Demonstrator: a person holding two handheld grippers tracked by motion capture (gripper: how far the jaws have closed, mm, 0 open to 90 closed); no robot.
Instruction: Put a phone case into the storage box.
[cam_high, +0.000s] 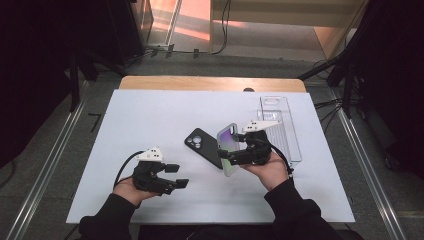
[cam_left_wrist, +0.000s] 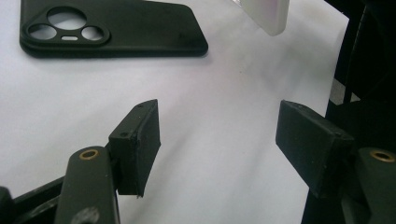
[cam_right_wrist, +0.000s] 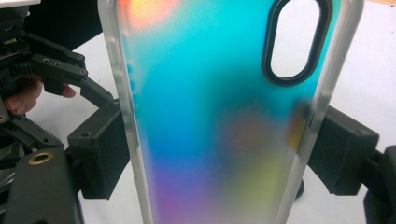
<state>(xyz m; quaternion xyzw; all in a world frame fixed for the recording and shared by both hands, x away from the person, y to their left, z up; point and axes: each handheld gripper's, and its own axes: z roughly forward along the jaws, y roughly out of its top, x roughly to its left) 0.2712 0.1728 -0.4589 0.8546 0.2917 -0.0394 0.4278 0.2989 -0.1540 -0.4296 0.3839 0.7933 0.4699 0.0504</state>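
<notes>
High view first: a white sheet (cam_high: 150, 125) covers a wooden table (cam_high: 210, 83), and a person in dark sleeves works at its near edge with a gripper in each hand. Near the middle of the sheet, the right gripper (cam_high: 235, 150) holds an iridescent phone case (cam_high: 228, 148) lifted off the surface and tilted, its jaws pressing on the case's two long edges. Just to its left, a black phone case (cam_high: 202, 147) lies flat on the sheet, camera cut-outs toward the far side. A clear plastic box (cam_high: 280, 127) sits just behind and to the right of the right gripper. The left gripper (cam_high: 174, 176) hovers low over the near-left part of the sheet, jaws spread with nothing between them, well apart from both cases. Left gripper view: the two black jaws stand wide over bare white sheet; the black phone case (cam_left_wrist: 112, 30) lies ahead at the upper left, and a corner of the iridescent phone case (cam_left_wrist: 266, 14) hangs at the top. Right gripper view: the iridescent phone case (cam_right_wrist: 219, 121) stands upright between the pads, teal shading to purple and yellow, its oval camera opening at the upper right; both pads clamp its frosted side rims, and the left gripper (cam_right_wrist: 46, 70) shows at far left.
</notes>
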